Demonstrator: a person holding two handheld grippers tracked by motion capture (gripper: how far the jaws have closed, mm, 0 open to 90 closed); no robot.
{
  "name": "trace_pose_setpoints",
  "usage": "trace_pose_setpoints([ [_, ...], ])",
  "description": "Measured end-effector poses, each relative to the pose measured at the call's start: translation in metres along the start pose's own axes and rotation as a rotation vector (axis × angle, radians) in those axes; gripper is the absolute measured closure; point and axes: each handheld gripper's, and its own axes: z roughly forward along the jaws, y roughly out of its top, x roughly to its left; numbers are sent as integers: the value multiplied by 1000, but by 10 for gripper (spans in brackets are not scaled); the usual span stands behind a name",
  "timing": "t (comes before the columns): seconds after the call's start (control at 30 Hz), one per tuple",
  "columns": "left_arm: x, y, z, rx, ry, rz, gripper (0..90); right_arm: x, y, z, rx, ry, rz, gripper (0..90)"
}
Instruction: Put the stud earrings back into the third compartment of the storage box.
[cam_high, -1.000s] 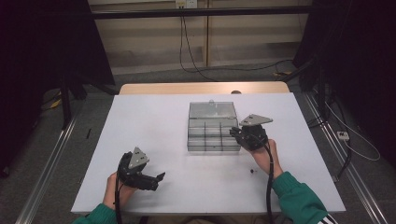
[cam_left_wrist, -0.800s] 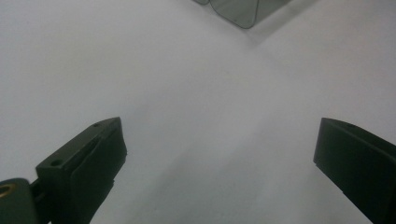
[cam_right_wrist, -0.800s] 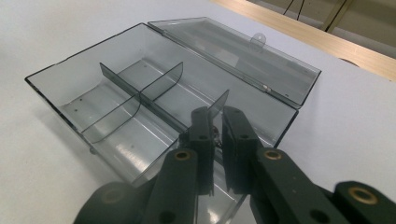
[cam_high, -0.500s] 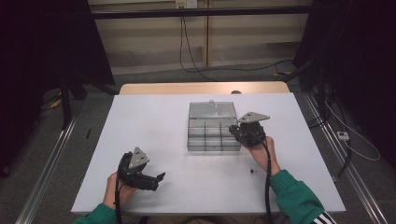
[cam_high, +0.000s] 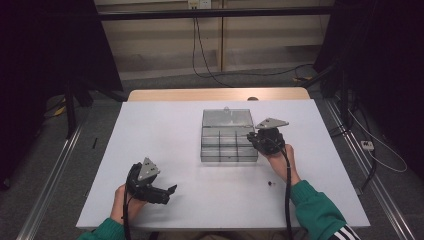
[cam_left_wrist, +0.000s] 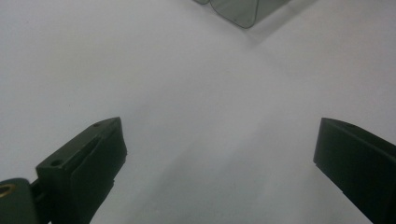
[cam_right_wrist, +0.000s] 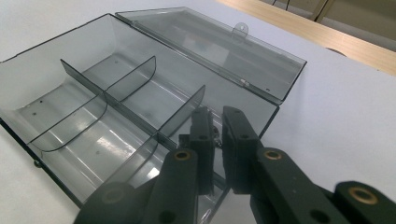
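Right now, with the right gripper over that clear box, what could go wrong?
The right gripper, jaws nearly shut on something small and hard to make out, hangs over a thin divider of the light compartment box, so the drop could land in the wrong cell. A push could slide the box. A small dark piece lies near the right forearm and could be swept off.

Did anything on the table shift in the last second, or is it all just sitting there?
Only the right tongs moved: the hand carried them a little farther from the person, along the right side of the clear divided box, jaws almost closed. The left tongs stayed open near the table's front edge, and the box stayed put, lid open.
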Motion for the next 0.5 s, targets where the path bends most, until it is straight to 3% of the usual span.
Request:
trace_pose_setpoints([
  [0.5,0,0,0,2,0,3,20,-2,-2,7,8,-20,-5,834],
])
